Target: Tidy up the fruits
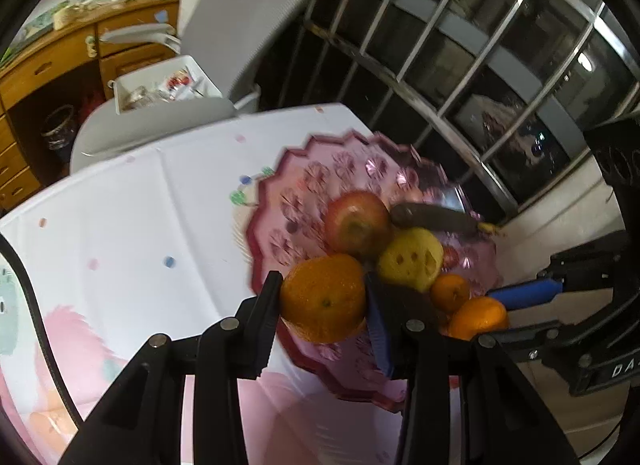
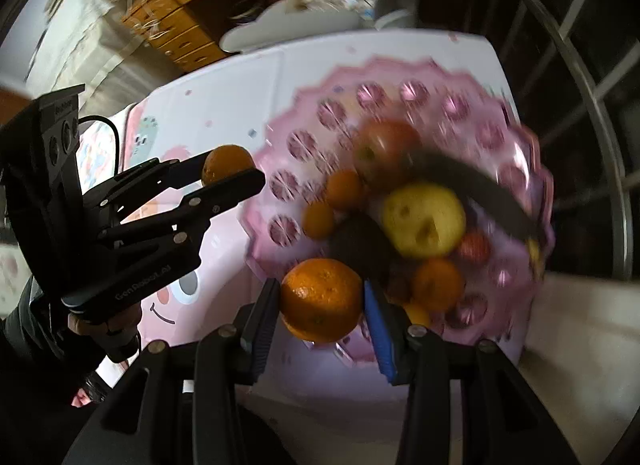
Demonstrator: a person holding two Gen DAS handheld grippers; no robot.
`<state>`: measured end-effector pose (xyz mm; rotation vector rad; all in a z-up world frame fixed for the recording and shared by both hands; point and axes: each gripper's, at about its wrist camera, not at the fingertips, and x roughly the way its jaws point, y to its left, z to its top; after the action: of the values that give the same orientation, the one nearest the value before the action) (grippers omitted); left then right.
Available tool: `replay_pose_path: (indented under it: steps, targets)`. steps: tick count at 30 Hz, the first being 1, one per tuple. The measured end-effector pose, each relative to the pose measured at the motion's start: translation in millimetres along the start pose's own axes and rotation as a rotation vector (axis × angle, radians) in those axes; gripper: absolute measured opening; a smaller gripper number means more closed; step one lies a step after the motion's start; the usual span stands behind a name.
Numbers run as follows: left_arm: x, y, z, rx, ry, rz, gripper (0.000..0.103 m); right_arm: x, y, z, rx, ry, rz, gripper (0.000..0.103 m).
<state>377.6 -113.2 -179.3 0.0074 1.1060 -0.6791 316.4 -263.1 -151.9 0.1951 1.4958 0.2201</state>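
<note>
Gripping one orange (image 1: 323, 297) between its pads at lower centre of its own view, the left gripper (image 1: 323, 301) hangs over the near rim of the pink scalloped fruit bowl (image 1: 280, 185), while the right gripper (image 2: 320, 301) likewise clasps a second orange (image 2: 320, 299) at lower centre, over that bowl's edge.

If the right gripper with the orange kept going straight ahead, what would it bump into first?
Probably the pink plate: the right gripper, shut on its orange, points down over the plate's near rim. Depth is unclear.

Two oranges (image 1: 323, 297) (image 2: 320, 299) held above pink bowl (image 1: 320, 169).
</note>
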Motion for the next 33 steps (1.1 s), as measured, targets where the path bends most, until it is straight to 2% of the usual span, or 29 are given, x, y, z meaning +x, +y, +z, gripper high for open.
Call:
replay_pose_path:
  steps: [8, 10, 13, 15, 18, 21, 25, 29, 31, 33]
  targets:
    - [8, -19, -3, 0.023, 0.080, 0.001, 0.042, 14, -25, -27, 0.111, 0.041, -0.040, 0.044]
    - [0, -21, -2, -0.009, 0.089, -0.025, 0.060, 12, -28, -29, 0.134, 0.022, -0.056, 0.044]
    - [-22, -23, -1, -0.019, 0.048, -0.053, 0.065, 4, -32, -31, 0.175, -0.030, -0.047, 0.045]
    - [-38, -24, -3, -0.017, 0.028, -0.041, 0.072, -7, -33, -33, 0.211, -0.090, -0.040, 0.056]
    - [-64, -19, -15, -0.031, 0.003, -0.010, 0.079, -21, -33, -41, 0.263, -0.153, -0.078, 0.062]
    - [-92, -9, -38, -0.085, 0.005, 0.028, 0.081, -32, -29, -58, 0.323, -0.206, -0.083, 0.067]
    - [-131, 5, -86, -0.164, 0.010, 0.095, 0.084, -38, -10, -93, 0.348, -0.256, -0.079, 0.069]
    - [-166, 10, -140, -0.195, 0.026, 0.172, 0.084, -40, 18, -137, 0.375, -0.297, 0.023, 0.073]
    - [-180, 8, -163, -0.214, 0.038, 0.191, 0.084, -35, 34, -156, 0.354, -0.295, 0.042, 0.076]
    - [-192, 4, -185, -0.230, 0.048, 0.200, 0.084, -26, 49, -170, 0.337, -0.254, 0.061, 0.078]
